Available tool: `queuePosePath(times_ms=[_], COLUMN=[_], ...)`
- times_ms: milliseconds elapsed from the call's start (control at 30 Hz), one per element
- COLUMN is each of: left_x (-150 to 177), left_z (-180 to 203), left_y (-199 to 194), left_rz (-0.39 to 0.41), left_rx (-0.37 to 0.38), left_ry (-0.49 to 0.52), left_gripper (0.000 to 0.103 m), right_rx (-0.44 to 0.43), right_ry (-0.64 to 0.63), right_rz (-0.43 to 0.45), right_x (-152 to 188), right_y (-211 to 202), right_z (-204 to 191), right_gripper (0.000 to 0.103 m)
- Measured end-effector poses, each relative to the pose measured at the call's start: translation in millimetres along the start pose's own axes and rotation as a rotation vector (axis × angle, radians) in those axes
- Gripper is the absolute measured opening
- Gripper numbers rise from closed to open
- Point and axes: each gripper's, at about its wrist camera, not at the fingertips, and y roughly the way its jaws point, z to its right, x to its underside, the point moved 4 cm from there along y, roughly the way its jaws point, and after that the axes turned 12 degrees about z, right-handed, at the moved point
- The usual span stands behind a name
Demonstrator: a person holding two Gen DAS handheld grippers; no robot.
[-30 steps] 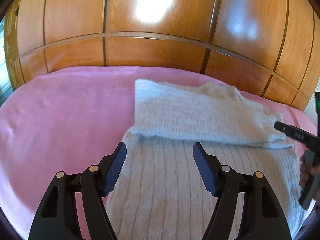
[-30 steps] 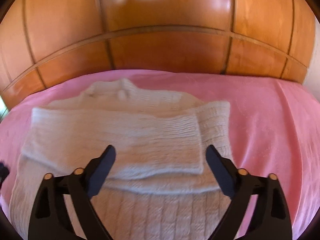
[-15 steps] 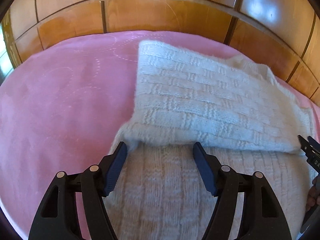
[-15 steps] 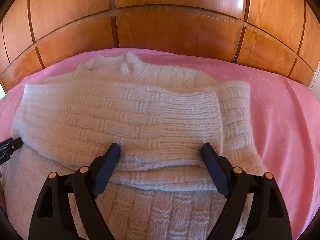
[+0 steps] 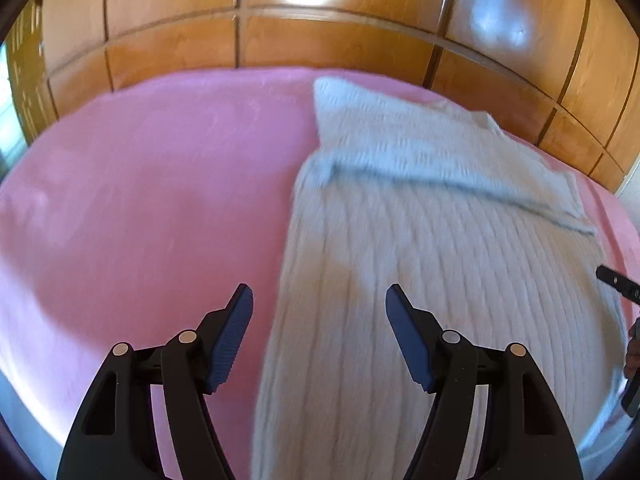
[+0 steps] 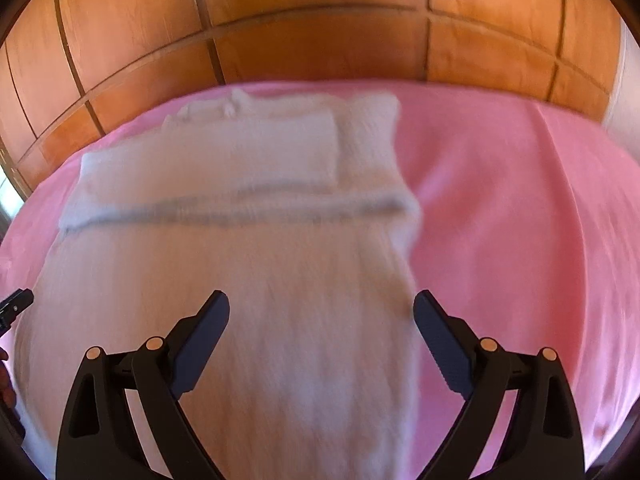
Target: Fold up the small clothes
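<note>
Your left gripper (image 5: 319, 336) and right gripper (image 6: 321, 344), jaws released and empty, right just widened, have drawn back toward the sweater's (image 6: 256, 264) hem; sleeves lie folded across it on the pink bedspread (image 5: 140, 200).

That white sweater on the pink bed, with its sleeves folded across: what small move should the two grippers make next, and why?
Probably lower both onto the near side edges of the sweater and close. The sleeves already lie folded across the chest, while the lower body lies flat and unfolded. The left gripper straddles its left edge and the right gripper, whose fingers have just been opening, its right edge; both are open, holding nothing.
</note>
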Motion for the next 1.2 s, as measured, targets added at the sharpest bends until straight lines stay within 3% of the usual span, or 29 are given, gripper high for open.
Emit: queuePosePath(times_ms=[400, 500, 533, 567, 700, 800, 933, 1067, 1200], left_x=[65.3, 71.9, 72.4, 69.9, 45.0, 21.1, -12.5, -46.4, -76.2], left_z=[-15.2, -13.3, -11.3, -9.4, -4.5, -2.2, -0.6, 0.3, 1.6], left_y=[-68.0, -69.4, -70.0, -72.8, -88.2, -89.4, -66.1, -23.2, 23.9], left_rz=[-0.076, -0.103, -0.12, -0.12, -0.066, -0.022, 0.004, 0.007, -0.001], left_rx=[0.102, 0.125, 0.152, 0.172, 0.289, 0.353, 0.393, 0.373, 0.302], left_ry=[-0.033, -0.047, -0.05, -0.05, -0.085, -0.124, -0.196, -0.24, -0.265], left_gripper=[0.052, 0.026, 0.008, 0.007, 0.005, 0.005, 0.005, 0.005, 0.005], right_rx=[-0.145, -0.176, -0.188, -0.208, -0.3, -0.365, -0.363, -0.288, -0.225], right_ry=[0.025, 0.028, 0.027, 0.025, 0.021, 0.086, 0.174, 0.231, 0.268], right_rz=[-0.141, -0.182, -0.198, -0.209, -0.155, -0.074, -0.008, -0.006, -0.023], right_x=[91.8, 103.8, 104.4, 103.1, 75.4, 41.8, 3.9, -15.0, -34.8], right_y=[-77.6, -82.9, -84.0, -85.6, -100.6, -104.9, -80.7, -43.9, -7.2], right_z=[-5.2, -8.7, -10.2, -11.9, -22.6, -23.6, -19.0, -6.8, 13.3], right_gripper=[0.05, 0.038, 0.024, 0.015, 0.012, 0.012, 0.012, 0.012, 0.012])
